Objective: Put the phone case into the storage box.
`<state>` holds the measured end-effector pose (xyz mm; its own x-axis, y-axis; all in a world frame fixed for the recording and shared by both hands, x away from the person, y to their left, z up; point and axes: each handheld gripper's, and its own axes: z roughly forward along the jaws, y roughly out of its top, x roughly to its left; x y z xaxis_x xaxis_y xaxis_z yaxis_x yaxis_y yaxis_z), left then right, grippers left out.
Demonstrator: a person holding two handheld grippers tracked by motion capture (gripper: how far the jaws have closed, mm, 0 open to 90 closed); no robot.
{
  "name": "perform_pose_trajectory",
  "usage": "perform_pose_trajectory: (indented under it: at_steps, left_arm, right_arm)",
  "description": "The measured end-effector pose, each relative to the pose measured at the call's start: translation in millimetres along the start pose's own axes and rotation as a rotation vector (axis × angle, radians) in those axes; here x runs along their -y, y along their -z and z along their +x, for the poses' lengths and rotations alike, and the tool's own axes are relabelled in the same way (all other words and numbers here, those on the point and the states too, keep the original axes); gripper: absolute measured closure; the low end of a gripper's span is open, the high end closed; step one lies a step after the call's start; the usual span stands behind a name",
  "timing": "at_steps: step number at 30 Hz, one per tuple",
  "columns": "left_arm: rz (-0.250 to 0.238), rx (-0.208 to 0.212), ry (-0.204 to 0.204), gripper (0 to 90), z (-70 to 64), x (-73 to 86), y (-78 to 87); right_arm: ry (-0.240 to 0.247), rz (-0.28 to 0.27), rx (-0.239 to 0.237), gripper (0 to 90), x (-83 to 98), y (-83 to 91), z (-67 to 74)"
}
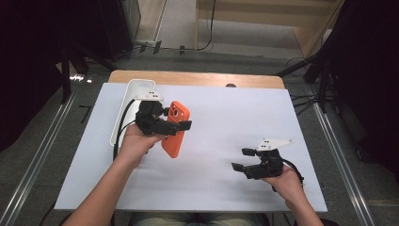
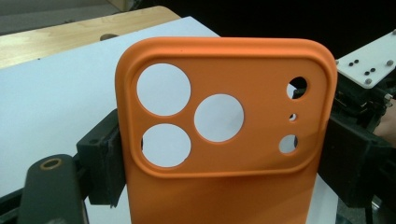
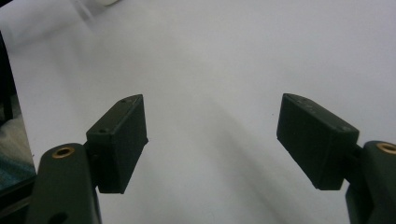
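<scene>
White sheet (image 1: 211, 141) covers the table. At left, your left gripper (image 1: 176, 123) pinches the orange case (image 1: 174, 134) across its sides, above the sheet. Keep this grip firm and level. A white tray (image 1: 134, 94) lies just behind it; avoid it. At right, your right gripper (image 1: 242, 159) waits spread and empty.

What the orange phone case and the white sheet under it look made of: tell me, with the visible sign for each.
Orange phone case: likely silicone or soft matte plastic; smooth, dull surface, rounded edges, moulded raised frame around the camera cutouts, no glare. It is clamped between the left gripper jaws.

White sheet: probably paper or thin board; flat, matte, with crisp straight edges over the wooden table, whose grain shows.
</scene>
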<state>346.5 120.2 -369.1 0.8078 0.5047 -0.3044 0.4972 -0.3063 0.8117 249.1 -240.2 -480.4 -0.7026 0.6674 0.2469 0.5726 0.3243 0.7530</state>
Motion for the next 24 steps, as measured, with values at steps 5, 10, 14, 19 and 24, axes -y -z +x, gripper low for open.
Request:
perform_pose_trajectory:
  at_steps: [5,10,14,19,24]
  left_arm:
    - [-0.004,-0.006,0.006,15.4,2.3,-4.5,8.8]
    - [-0.008,-0.015,0.01,15.4,4.9,-7.9,17.5]
    - [-0.018,-0.014,0.022,15.4,6.2,-10.8,24.5]
    - [-0.033,-0.018,0.033,15.4,7.3,-13.9,32.3]
    - [-0.04,-0.018,0.041,15.4,8.5,-16.9,40.1]
  right_arm:
    - [0.008,-0.001,0.0,23.3,-0.1,-0.8,0.0]
    - [0.001,0.0,0.0,23.3,0.1,-0.3,-0.2]
    - [0.002,0.001,0.001,23.3,0.1,-0.5,-0.2]
    - [0.002,0.005,0.001,23.3,0.2,-0.6,-0.4]
    - [0.003,0.006,0.003,23.3,0.4,-0.6,-0.5]
